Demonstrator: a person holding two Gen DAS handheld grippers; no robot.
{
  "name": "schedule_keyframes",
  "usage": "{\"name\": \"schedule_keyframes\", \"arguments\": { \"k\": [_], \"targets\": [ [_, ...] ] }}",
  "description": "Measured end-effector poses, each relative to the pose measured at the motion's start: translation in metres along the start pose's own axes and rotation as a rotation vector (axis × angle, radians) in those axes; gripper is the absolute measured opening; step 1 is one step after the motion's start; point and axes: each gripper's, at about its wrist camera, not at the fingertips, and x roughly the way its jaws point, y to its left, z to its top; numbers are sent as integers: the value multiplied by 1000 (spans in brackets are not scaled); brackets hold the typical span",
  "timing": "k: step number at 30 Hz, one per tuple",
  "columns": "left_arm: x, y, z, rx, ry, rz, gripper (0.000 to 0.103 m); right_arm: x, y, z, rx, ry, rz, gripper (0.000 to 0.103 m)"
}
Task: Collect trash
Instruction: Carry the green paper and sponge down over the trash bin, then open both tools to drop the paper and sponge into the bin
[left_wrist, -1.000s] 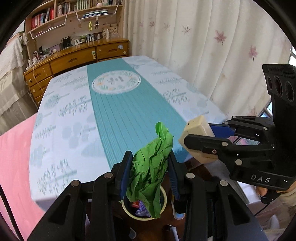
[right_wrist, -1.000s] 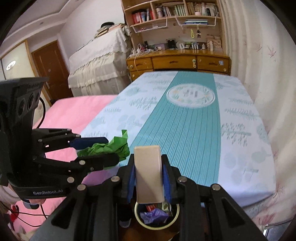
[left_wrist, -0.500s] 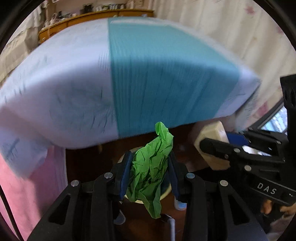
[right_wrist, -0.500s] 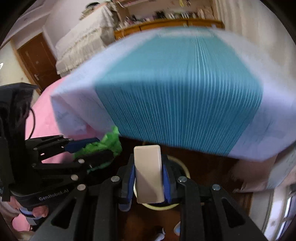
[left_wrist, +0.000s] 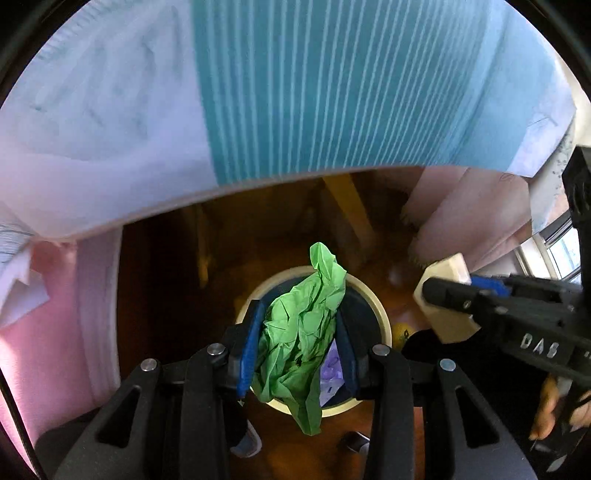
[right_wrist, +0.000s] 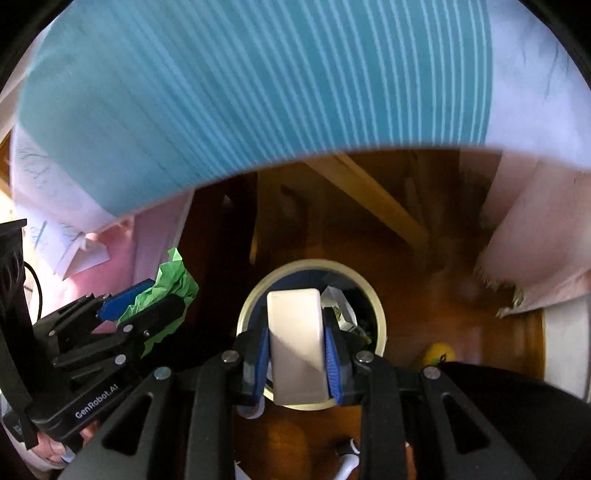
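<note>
Left wrist view: left gripper (left_wrist: 298, 343) clamped on a crumpled green paper (left_wrist: 301, 332), poised directly above the cream-rimmed trash bin (left_wrist: 384, 317) on the dark wooden floor (left_wrist: 166, 295). Off to its right, the right gripper (left_wrist: 448, 295) pinching a cream block (left_wrist: 448, 321) — beside the bin's rim from here, not over the opening. Likely snag: the paper's loose tail hangs past the near rim, so a release could drape it over the edge or drop it on the floor. Purple scraps (left_wrist: 330, 369) already inside, just right of the paper. Small yellow object (left_wrist: 400, 332) on the floor against the bin's right side.

Right wrist view: right gripper (right_wrist: 297, 350) closed on the cream block (right_wrist: 295, 343), lined up over the trash bin (right_wrist: 382, 321) mouth. Left gripper (right_wrist: 147, 306) off to its left with the green paper (right_wrist: 173, 284), seemingly short of the rim here — the two views disagree, so alignment uncertain. Risk of the block striking the rim or the two grippers crowding one opening.

Ahead and above both: a teal-striped bedspread (right_wrist: 258, 92) overhanging, pink cloth (right_wrist: 535, 221) draped to the right, wooden bed frame (right_wrist: 380, 199) in shadow beneath.
</note>
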Motion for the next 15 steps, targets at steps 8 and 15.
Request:
{"name": "schedule_keyframes", "arguments": {
  "k": [8, 15],
  "targets": [
    [34, -13, 12, 22, 38, -28, 37, 32, -10, 0, 70, 70, 36, 26],
    [58, -2, 10, -59, 90, -51, 38, 54, -20, 0, 136, 97, 29, 27]
  ]
}}
